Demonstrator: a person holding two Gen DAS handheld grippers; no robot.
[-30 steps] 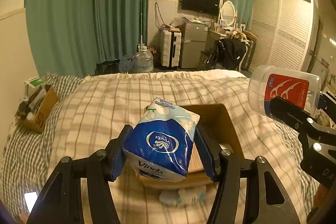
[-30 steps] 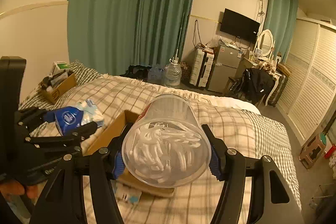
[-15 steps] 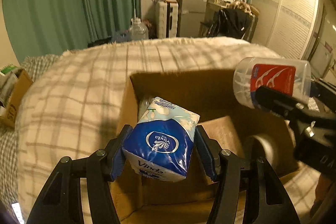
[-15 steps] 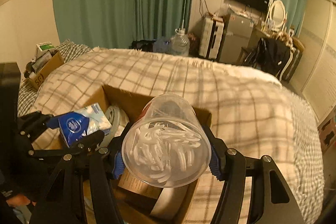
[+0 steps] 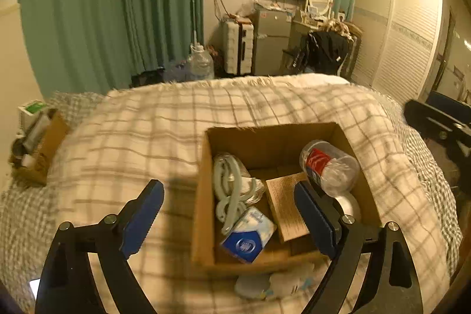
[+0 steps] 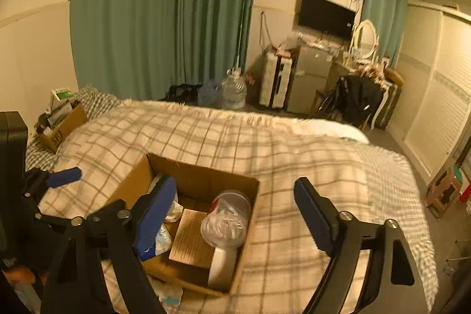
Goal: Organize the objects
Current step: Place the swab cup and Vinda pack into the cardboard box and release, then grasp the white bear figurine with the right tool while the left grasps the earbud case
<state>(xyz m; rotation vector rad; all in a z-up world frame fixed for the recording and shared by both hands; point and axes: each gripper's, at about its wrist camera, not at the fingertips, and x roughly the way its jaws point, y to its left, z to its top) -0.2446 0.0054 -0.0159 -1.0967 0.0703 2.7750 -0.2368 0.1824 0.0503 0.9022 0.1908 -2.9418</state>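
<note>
An open cardboard box (image 5: 203,190) (image 6: 250,214) sits on the checked bed. Inside lie the blue Vinda tissue pack (image 5: 248,236) at the near left, the clear floss-pick jar with a red label (image 5: 329,167) (image 6: 226,218) on its side at the right, a pale coiled hose (image 5: 229,187), a brown booklet (image 5: 284,205) (image 6: 191,240) and a white roll (image 6: 220,264). My left gripper (image 5: 229,214) is open and empty above the box's near side. My right gripper (image 6: 235,214) is open and empty above the box's right edge.
The checked blanket (image 5: 147,137) covers the bed around the box. A small cardboard box with items (image 5: 38,143) (image 6: 61,125) sits at the bed's far left. A white packet (image 5: 265,283) lies in front of the box. Curtains, water jugs, fridge and wardrobe stand beyond.
Both grippers opened and pulled back. The tissue pack and the floss-pick jar left the fingers and now lie inside the box.
</note>
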